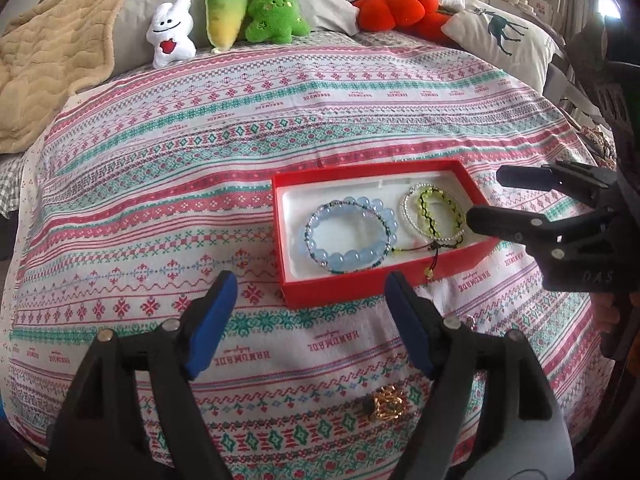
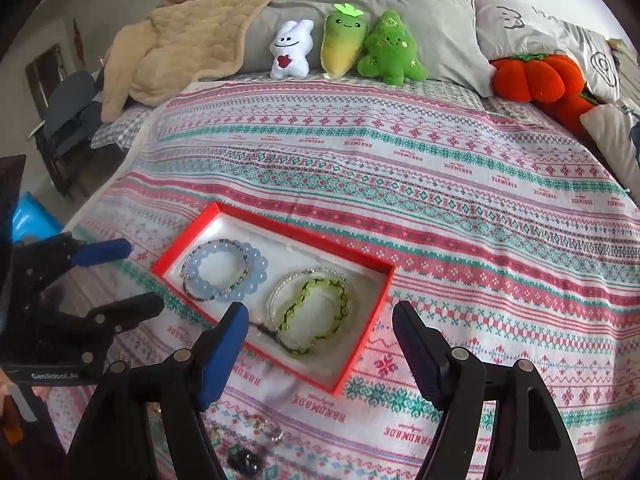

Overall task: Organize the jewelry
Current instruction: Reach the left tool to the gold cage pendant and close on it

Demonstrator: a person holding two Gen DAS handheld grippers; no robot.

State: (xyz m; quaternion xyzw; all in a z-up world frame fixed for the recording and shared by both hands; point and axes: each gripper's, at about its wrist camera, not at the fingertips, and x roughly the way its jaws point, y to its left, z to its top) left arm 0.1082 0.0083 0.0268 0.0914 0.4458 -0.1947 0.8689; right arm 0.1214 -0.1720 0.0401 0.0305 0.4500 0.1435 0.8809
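Both grippers hang above the patterned bedspread (image 1: 200, 184) with their jaws spread wide and nothing held between them. Seen from its own camera, the left gripper (image 1: 310, 324) sits just short of the near edge of the red box (image 1: 320, 300), its blue pads apart over bare cloth. From the same camera the right gripper (image 1: 484, 196) reaches in at the box's right end, its black fingers parted, the lower one over the box's right rim. In the right wrist view the right gripper (image 2: 320, 344) straddles the near corner of the box (image 2: 360, 344), and the left gripper (image 2: 138, 276) shows off the box's left end, also parted.

Beyond the box, at the head of the bed, lie a tan blanket (image 1: 44, 60), grey pillows (image 2: 400, 4), an orange pumpkin plush (image 1: 390, 10), a green tree plush (image 1: 274, 12), a carrot plush (image 1: 224, 16) and a white bunny plush (image 1: 170, 36).

Inside the box, on its white lining, the pale blue bead bracelet (image 1: 344, 236) fills the left half, with a thin dark beaded strand lying around it. In the right half a clear bead bracelet (image 1: 408, 208) rings a green and black woven bracelet (image 1: 438, 216), whose cord trails over the near rim.

Outside the box, on the near side, a gold chain piece (image 1: 388, 402) lies on the bedspread between the left gripper's arms. The right wrist view shows a small cluster of loose jewelry (image 2: 256, 436) near the box, too blurred to tell apart.
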